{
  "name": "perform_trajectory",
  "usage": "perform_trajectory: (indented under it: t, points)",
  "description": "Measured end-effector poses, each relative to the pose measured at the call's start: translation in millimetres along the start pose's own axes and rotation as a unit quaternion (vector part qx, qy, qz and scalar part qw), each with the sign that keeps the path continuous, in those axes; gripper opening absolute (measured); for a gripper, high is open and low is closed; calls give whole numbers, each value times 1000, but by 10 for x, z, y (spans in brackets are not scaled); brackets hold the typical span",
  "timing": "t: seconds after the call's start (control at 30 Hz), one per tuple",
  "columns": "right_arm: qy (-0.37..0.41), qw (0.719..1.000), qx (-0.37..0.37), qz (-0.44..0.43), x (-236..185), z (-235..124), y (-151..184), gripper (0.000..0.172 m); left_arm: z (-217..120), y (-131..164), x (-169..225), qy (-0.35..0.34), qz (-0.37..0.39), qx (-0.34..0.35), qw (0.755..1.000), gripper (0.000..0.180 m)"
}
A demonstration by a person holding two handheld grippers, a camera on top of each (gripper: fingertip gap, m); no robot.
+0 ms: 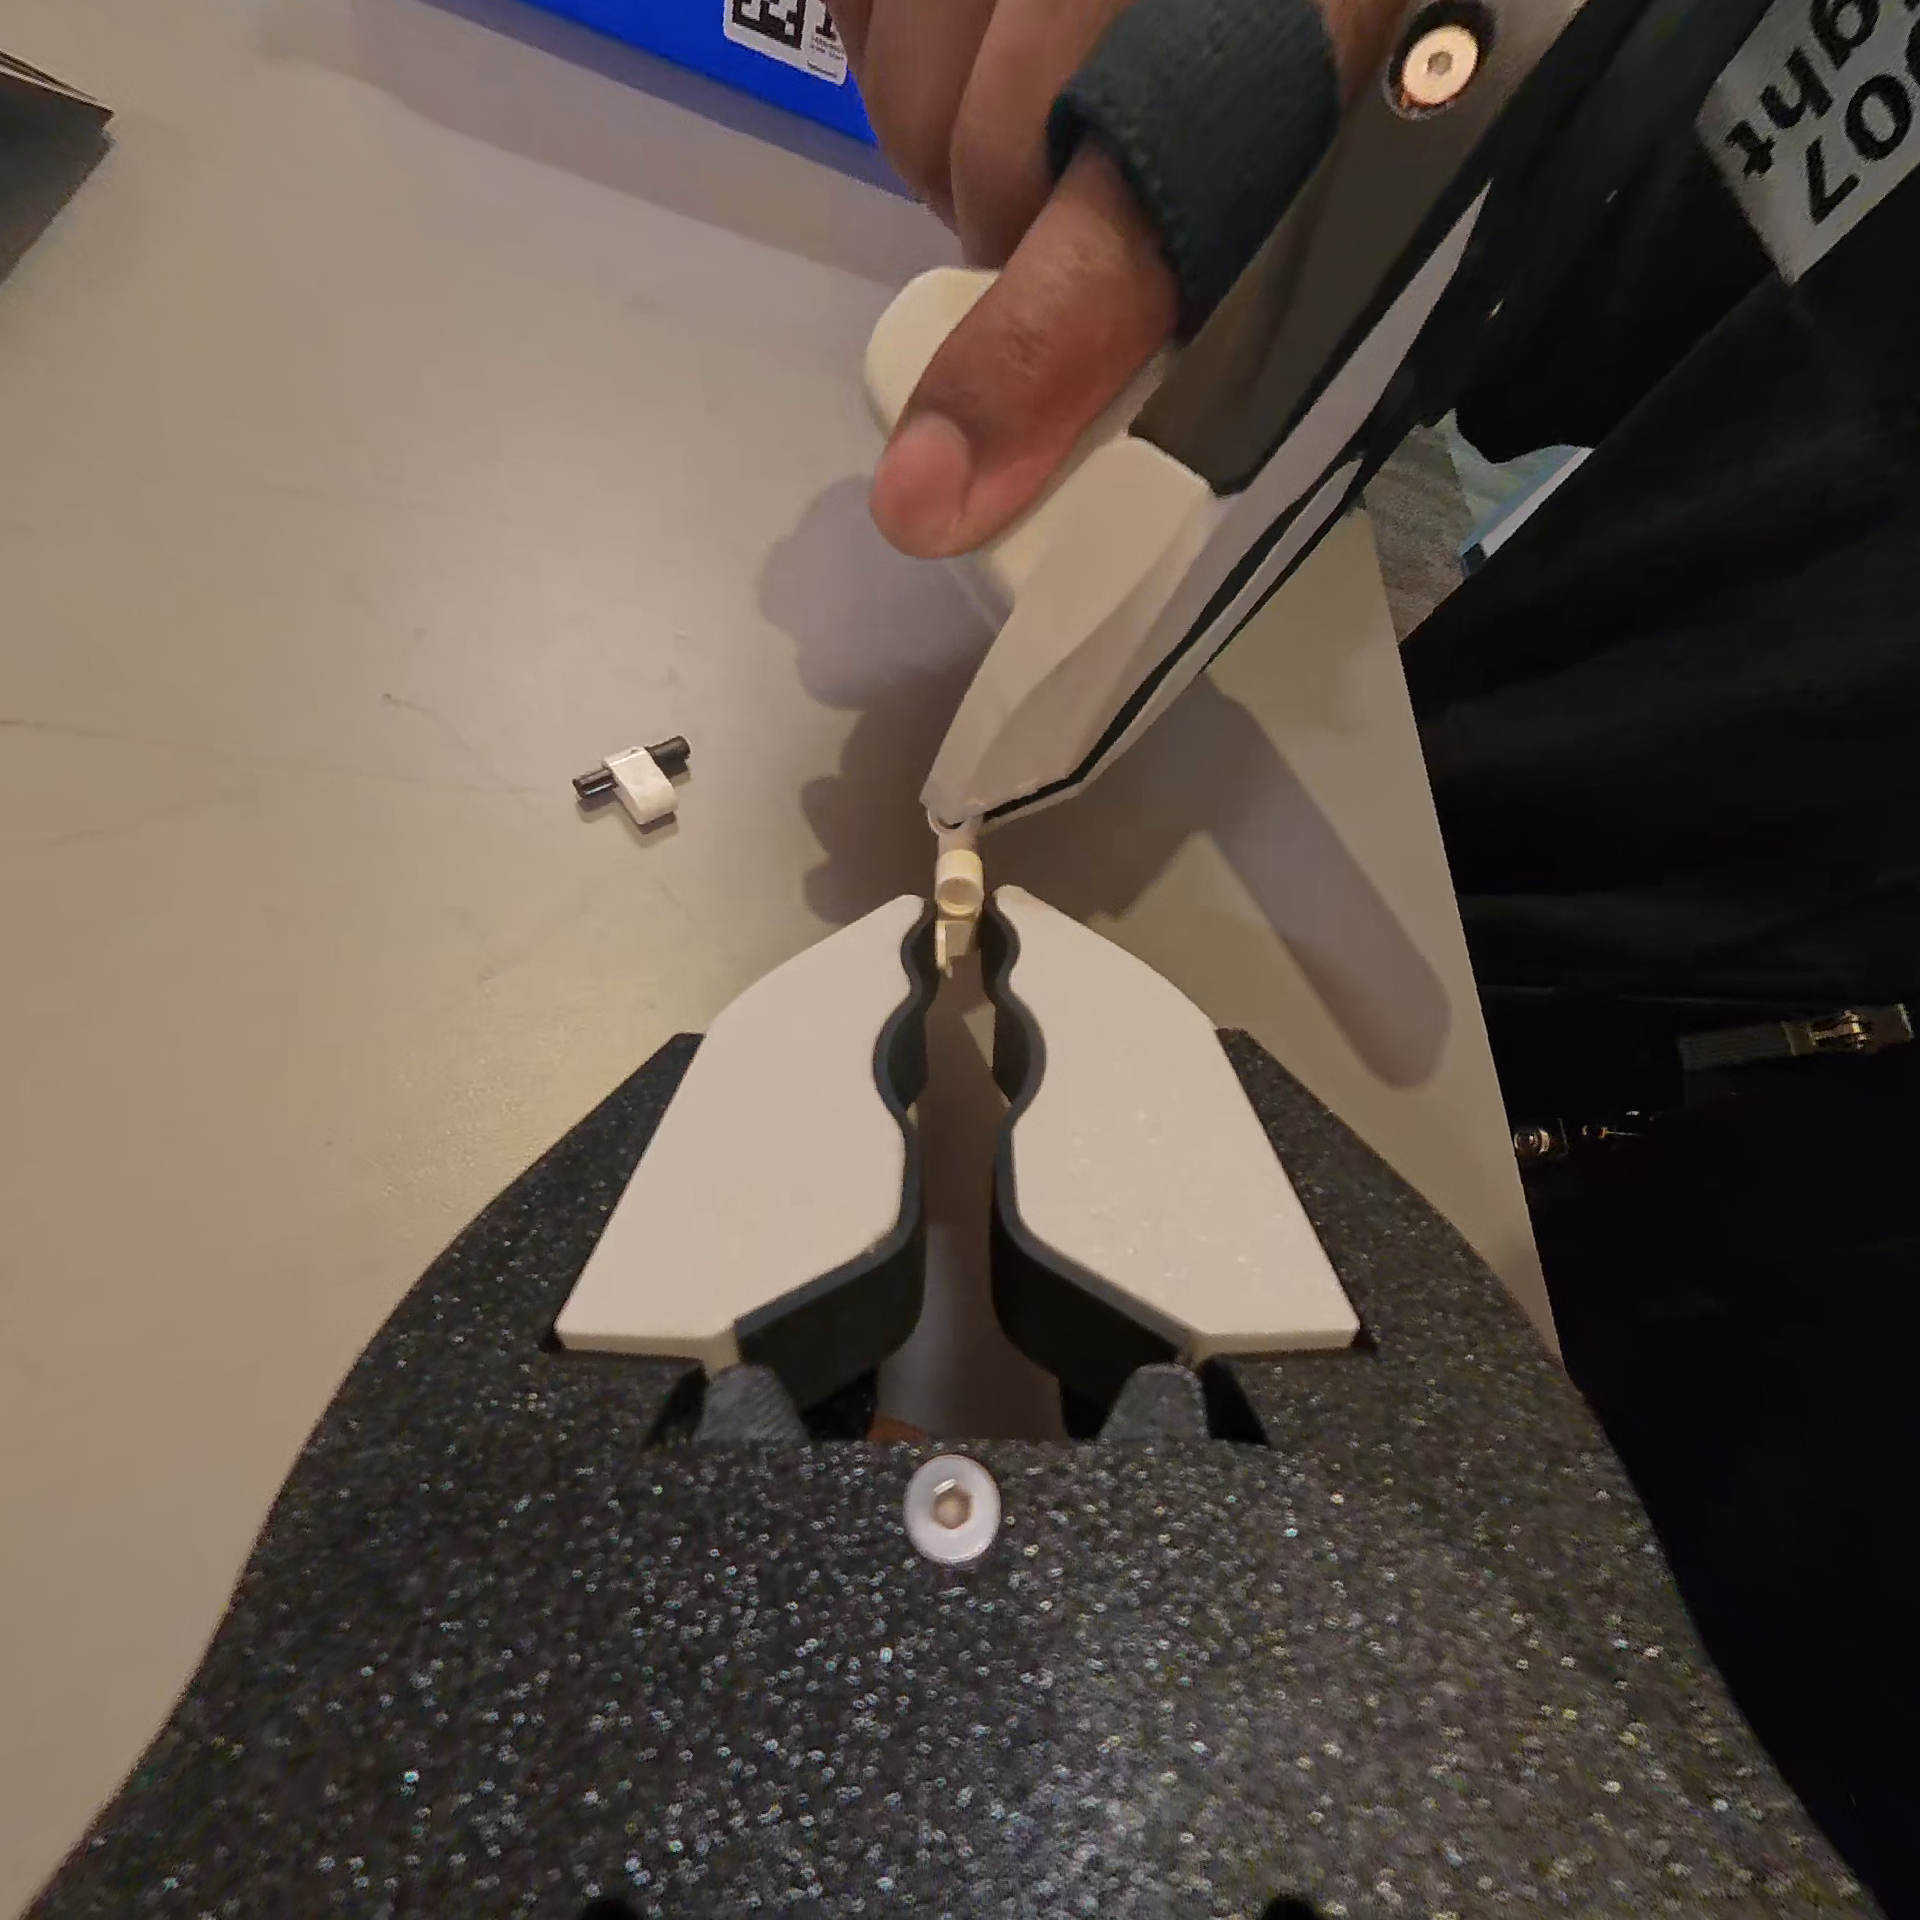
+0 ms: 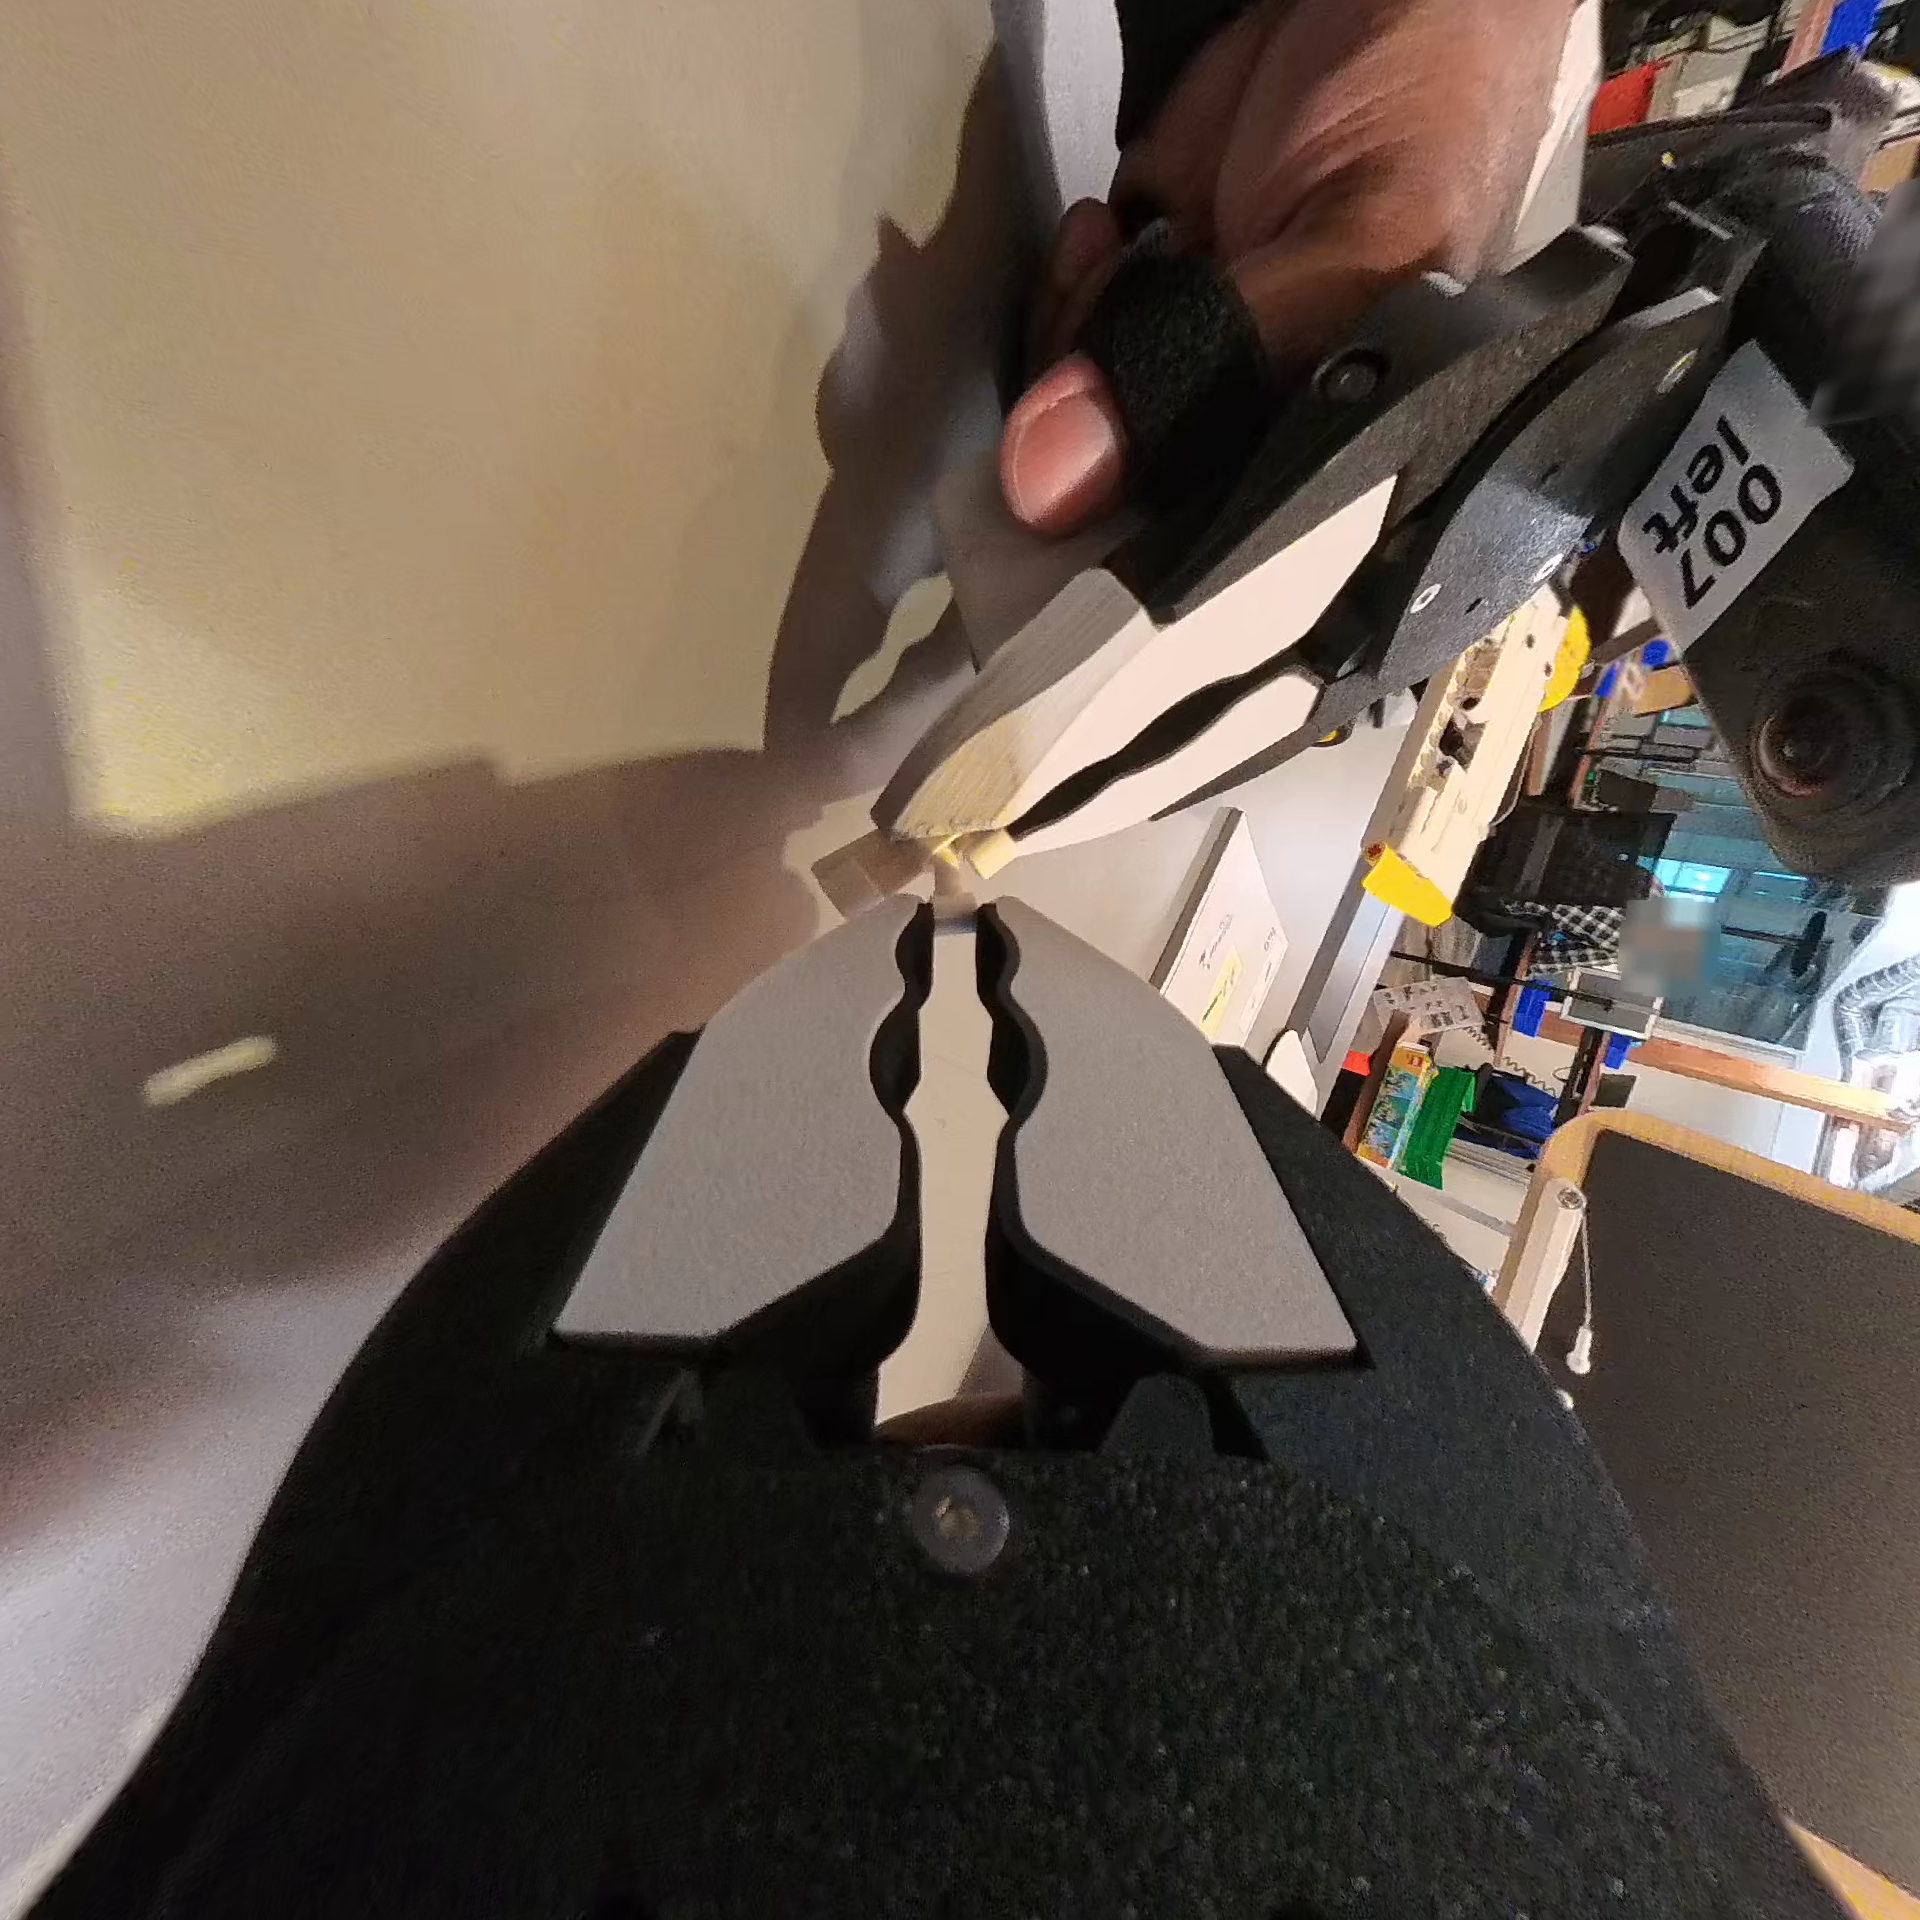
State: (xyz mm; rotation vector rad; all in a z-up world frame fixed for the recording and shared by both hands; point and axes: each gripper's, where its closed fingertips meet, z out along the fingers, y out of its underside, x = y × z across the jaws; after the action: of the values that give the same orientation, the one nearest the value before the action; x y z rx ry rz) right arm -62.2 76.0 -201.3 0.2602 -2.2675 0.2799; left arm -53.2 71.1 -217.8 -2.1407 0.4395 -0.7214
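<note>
In the left wrist view my left gripper [image 1: 958, 916] is shut on a small cream connector piece [image 1: 956, 883] that sticks out past its fingertips above the beige table [image 1: 312, 520]. My right gripper [image 1: 951, 821] comes down from the upper right. It pinches a small white piece [image 1: 958, 828] that touches the top of the cream piece. In the right wrist view my right gripper [image 2: 951, 920] has the white piece [image 2: 954, 902] between its fingertips. There the left gripper [image 2: 961, 847] is just above, with the cream piece [image 2: 992, 854] at its tips. A person's hand [image 1: 1018, 343] holds each gripper.
A white connector on a short black pin [image 1: 634, 784] lies on the table to the left. A blue board [image 1: 727, 73] lies at the far edge, a dark object [image 1: 42, 135] at the far left. The table's right edge [image 1: 1455, 935] borders dark clothing. A cluttered room shows behind [image 2: 1558, 987]. Only a small space, under 4 cm, lies between the two pairs of fingers.
</note>
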Motion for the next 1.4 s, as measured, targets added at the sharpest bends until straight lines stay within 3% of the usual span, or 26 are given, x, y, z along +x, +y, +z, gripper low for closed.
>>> perform_trajectory:
  t: [0.27,0.8,1.13,1.4]
  points:
    - [-22,999,28,32,26,-12,-28,7,-17,-30,10,15,-17,13,1000,7]
    - [26,998,59,15,128,-50,-77,7,-82,-147,70,57,-53,56,995,8]
    - [21,995,91,39,132,-60,-106,9,-65,-118,102,48,-20,48,997,8]
    - [-32,992,107,56,31,-79,-169,8,-10,-55,142,32,33,22,999,8]
